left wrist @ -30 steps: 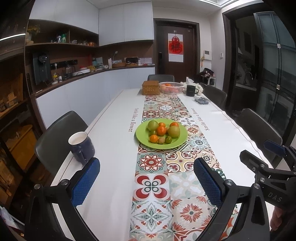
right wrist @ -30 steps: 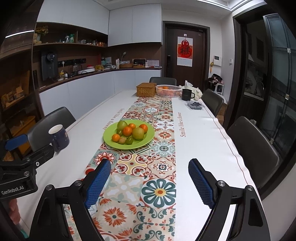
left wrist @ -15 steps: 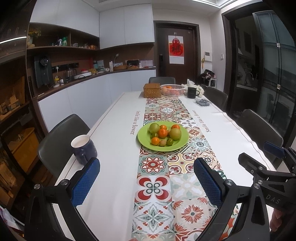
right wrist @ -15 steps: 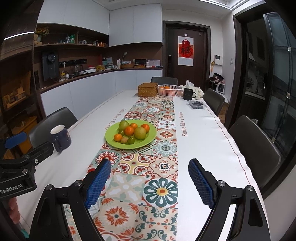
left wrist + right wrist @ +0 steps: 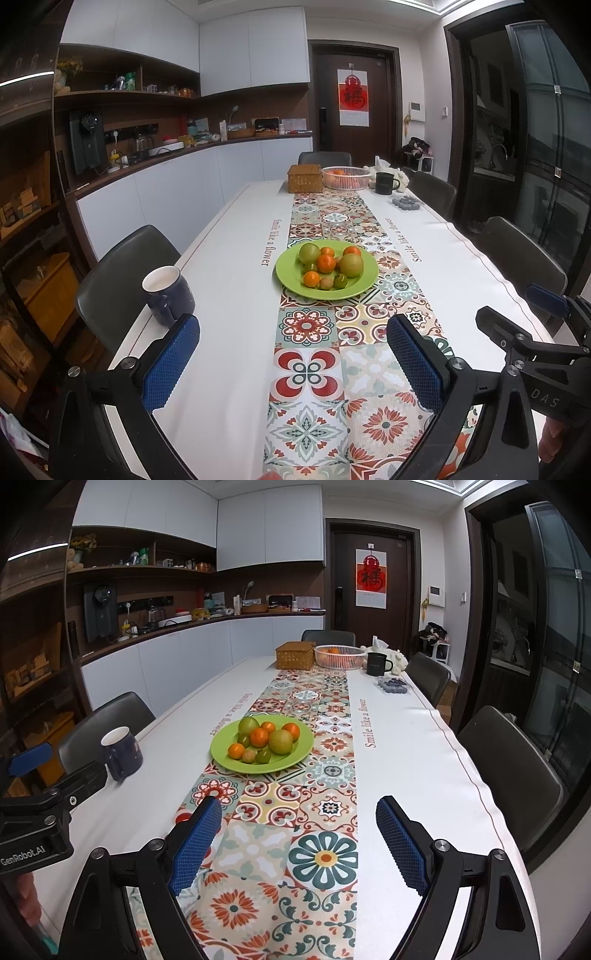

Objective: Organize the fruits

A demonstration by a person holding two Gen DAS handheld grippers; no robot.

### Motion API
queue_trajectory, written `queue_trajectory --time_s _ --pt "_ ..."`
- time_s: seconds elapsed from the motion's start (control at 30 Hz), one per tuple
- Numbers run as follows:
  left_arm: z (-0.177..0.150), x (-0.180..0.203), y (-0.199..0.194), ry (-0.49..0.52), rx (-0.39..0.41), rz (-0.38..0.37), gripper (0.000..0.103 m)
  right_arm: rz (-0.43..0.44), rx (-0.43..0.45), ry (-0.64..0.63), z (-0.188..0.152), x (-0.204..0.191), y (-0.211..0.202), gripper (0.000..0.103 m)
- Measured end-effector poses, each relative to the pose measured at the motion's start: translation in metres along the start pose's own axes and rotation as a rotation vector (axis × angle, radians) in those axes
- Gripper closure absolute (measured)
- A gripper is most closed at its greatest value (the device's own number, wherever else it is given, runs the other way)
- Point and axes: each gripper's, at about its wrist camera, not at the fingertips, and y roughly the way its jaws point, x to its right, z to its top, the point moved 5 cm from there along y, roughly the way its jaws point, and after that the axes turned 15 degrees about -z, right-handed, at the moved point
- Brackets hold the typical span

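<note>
A green plate (image 5: 291,284) (image 5: 225,758) rests on the patterned runner in the middle of the long table. It holds several fruits: small oranges (image 5: 326,263), green ones (image 5: 309,253) and a larger yellow-green one (image 5: 351,264). At the far end stands a white wire basket (image 5: 345,178) (image 5: 339,657) with an orange in it. My left gripper (image 5: 291,326) hovers open over the near end of the runner, well short of the plate, with nothing between its blue pads. My right gripper (image 5: 298,806) is beside it, also open and empty.
A navy mug (image 5: 168,295) stands near the table's left edge, close to my left gripper. At the far end are a wicker box (image 5: 305,179), a black mug (image 5: 384,183) and a dark tray (image 5: 406,203). Chairs line both sides.
</note>
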Motion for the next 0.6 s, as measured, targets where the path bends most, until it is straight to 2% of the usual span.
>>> queue_trajectory --time_s 0.6 --pt "-0.0043 -0.0037 0.0068 -0.013 -0.011 0.008 0.0 0.005 -0.017 -0.006 -0.0052 -0.0035 0.005 0.017"
